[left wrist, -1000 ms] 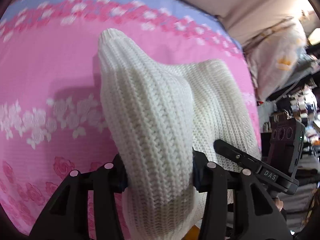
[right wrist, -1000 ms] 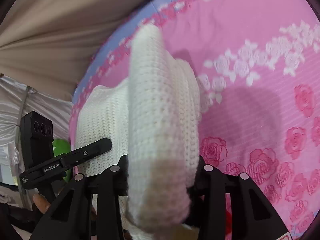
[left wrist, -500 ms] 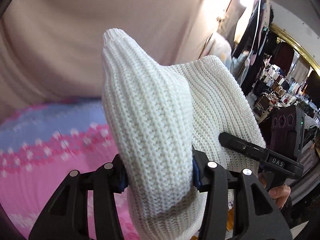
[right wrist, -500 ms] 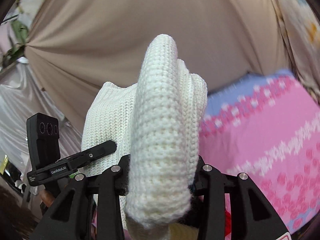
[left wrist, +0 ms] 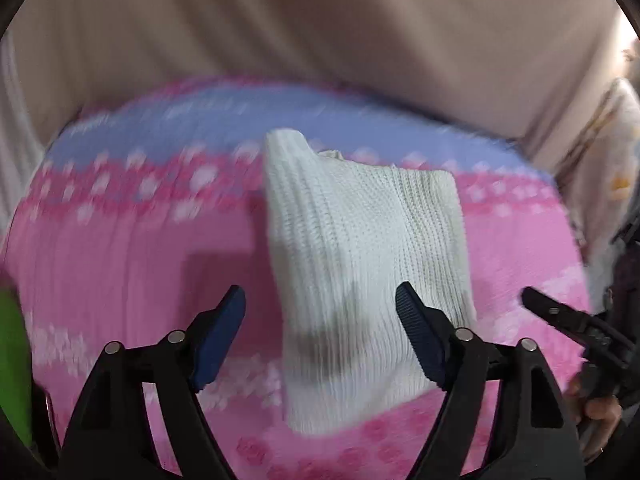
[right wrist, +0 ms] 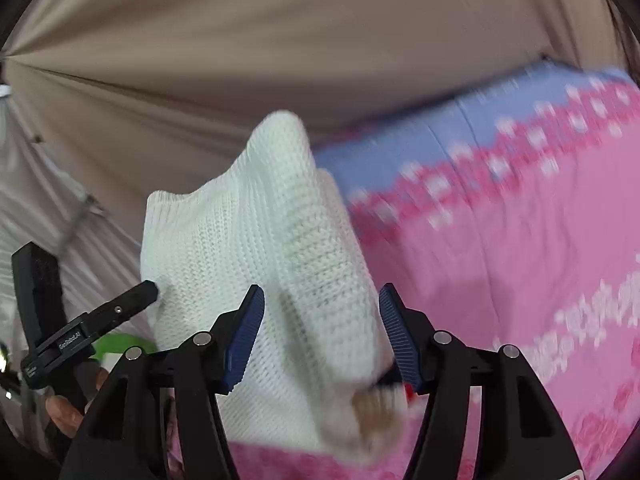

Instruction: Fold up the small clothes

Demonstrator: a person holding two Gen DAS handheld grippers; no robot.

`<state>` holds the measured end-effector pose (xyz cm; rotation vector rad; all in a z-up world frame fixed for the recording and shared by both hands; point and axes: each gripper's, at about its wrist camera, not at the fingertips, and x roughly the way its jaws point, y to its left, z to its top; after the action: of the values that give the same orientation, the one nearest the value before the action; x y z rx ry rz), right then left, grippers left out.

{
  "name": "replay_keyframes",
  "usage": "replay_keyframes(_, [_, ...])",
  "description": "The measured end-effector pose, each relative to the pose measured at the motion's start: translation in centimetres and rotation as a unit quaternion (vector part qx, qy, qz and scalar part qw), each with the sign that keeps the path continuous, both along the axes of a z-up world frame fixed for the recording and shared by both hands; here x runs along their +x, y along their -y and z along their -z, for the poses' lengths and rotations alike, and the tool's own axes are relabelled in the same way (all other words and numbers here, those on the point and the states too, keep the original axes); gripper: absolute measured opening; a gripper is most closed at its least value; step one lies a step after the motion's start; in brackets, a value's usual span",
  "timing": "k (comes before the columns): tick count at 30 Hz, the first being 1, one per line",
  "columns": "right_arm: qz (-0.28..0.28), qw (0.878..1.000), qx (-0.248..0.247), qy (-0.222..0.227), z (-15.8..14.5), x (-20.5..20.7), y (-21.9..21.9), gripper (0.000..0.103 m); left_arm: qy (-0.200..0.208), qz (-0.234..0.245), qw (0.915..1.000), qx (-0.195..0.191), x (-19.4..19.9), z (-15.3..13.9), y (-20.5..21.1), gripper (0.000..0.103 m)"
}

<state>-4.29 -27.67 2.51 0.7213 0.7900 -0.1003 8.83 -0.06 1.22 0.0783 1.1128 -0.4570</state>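
Left wrist view: left gripper (left wrist: 320,334) jaws apart and opening, blue pads (left wrist: 219,340) clear of the cloth on both sides; white knit garment (left wrist: 360,264) sits centre frame, already doubled over, between the jaws' line but not pressed, lying or dropping onto the pink floral bedspread (left wrist: 120,264). Frame is blurred, so contact with the bed can't be confirmed. Other gripper's finger and a hand show at lower right edge. Beige curtain (left wrist: 320,20) fills the top. Right wrist view: right gripper (right wrist: 322,328) jaws also apart and opening, garment (right wrist: 256,248) bunched between them in centre frame, its right pad looks just clear of the knit, left pad close against it, can't tell if touching. Bedspread (right wrist: 520,260) on right half, left gripper's finger at lower left. Step, as judged: release after a fold, both tools letting the piece go. Next move likely calls for backing both grippers off without snagging the knit, then checking the fold lies flat and re-gripping an edge for another fold or smoothing.
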Motion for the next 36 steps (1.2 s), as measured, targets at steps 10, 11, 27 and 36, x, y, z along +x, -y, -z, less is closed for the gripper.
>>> replay_keyframes(10, [-0.038,0.998,0.009,-0.058,6.4,-0.9,-2.3,0.080,-0.127,-0.110,0.9743,-0.151,-3.3,8.4,-5.3,0.087])
replay_keyframes(11, [-0.041,0.997,0.006,-0.070,7.3,0.0,-2.4,0.080,-0.137,-0.109,0.9735,-0.147,-2.9,9.5,-4.7,0.087])
replay_keyframes(27, [-0.052,0.998,0.023,0.035,0.2,6.3,-1.9,0.017,-0.062,0.066,0.9862,-0.139,-0.1,-1.6,1.0,0.024])
replay_keyframes(36, [-0.077,0.987,0.047,-0.136,12.1,0.8,-3.5,0.025,-0.175,-0.011,0.9806,-0.088,-5.0,10.8,-3.8,0.042])
